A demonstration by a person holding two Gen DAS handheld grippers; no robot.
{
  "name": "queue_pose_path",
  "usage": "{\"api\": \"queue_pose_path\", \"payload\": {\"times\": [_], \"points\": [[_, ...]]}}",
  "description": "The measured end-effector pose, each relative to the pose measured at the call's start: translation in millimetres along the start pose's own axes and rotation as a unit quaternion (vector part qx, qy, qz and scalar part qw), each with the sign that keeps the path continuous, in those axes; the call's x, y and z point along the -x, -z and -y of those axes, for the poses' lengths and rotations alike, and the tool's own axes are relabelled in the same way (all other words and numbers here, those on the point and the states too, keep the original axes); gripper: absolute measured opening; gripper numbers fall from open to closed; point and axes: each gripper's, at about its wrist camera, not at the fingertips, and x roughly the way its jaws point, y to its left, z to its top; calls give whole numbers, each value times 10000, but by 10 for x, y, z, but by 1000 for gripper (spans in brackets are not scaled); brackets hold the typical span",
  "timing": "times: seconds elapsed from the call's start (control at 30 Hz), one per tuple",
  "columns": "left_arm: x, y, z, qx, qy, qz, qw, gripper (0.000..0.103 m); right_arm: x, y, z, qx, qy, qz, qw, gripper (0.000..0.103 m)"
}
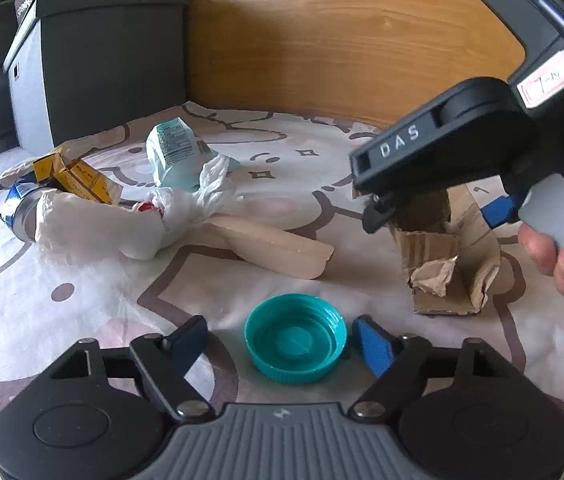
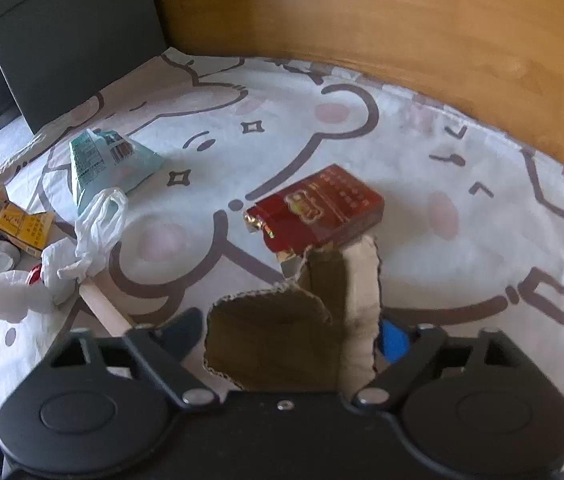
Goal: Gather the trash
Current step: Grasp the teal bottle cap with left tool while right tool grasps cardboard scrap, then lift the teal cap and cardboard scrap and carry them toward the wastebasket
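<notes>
A teal bottle cap (image 1: 296, 338) lies open side up on the patterned sheet, between the spread fingers of my left gripper (image 1: 282, 340), which is open around it. My right gripper (image 2: 294, 336) has a torn cardboard piece (image 2: 282, 332) between its fingers; the same cardboard (image 1: 442, 256) hangs under the gripper in the left wrist view. A red cigarette pack (image 2: 318, 208) lies beyond the cardboard. Further left lie a white plastic bag (image 1: 121, 220), a teal wrapper (image 1: 177, 152), a yellow carton (image 1: 77, 178) and a metal can (image 1: 21, 212).
A flat beige wooden piece (image 1: 277, 248) lies by the plastic bag. A dark grey bin (image 1: 97, 64) stands at the back left. A wooden headboard (image 1: 342, 48) runs along the far edge of the bed.
</notes>
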Motion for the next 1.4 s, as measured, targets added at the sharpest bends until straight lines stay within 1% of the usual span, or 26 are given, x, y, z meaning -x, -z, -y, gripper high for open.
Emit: {"api": "queue_pose_path", "payload": {"times": [0.1,0.13,0.17,0.23,0.27,0.37,0.5,0.6,0.7,0.83,1.07,1.3,1.4], "points": [[15,-1,4,-12,51,37,10000,68,55,29,43,-31,-172,34,9998,74],[20,0,5,-10,61,51,10000,62,77,35,44,-15,-186,41,9998,71],[25,-1,3,-10,68,58,10000,57,95,39,47,6,-203,45,9998,71],[40,2,7,-37,107,59,9999,51,128,59,55,83,-220,34,9997,69],[49,6,15,-71,110,47,9999,50,142,72,58,122,-228,32,9997,69],[84,22,30,-142,123,4,9998,50,186,113,63,229,-263,41,9994,66],[152,40,-4,-49,110,-63,9999,50,276,176,45,459,-304,61,9985,62],[222,27,-59,136,68,-94,9998,50,376,243,19,697,-352,121,9969,61],[321,-1,-137,438,51,-92,9990,50,485,295,16,879,-408,200,9951,61],[497,-51,-195,624,-44,-11,9980,50,647,372,35,1045,-511,271,9928,61],[851,-139,-324,1112,-35,86,9938,50,962,522,42,1341,-610,492,9879,61],[1229,-148,-379,1219,-244,72,9922,50,1286,687,13,1616,-623,775,9818,61],[1383,-131,-400,1250,-334,24,9916,50,1421,743,-3,1681,-704,857,9795,61]]}}
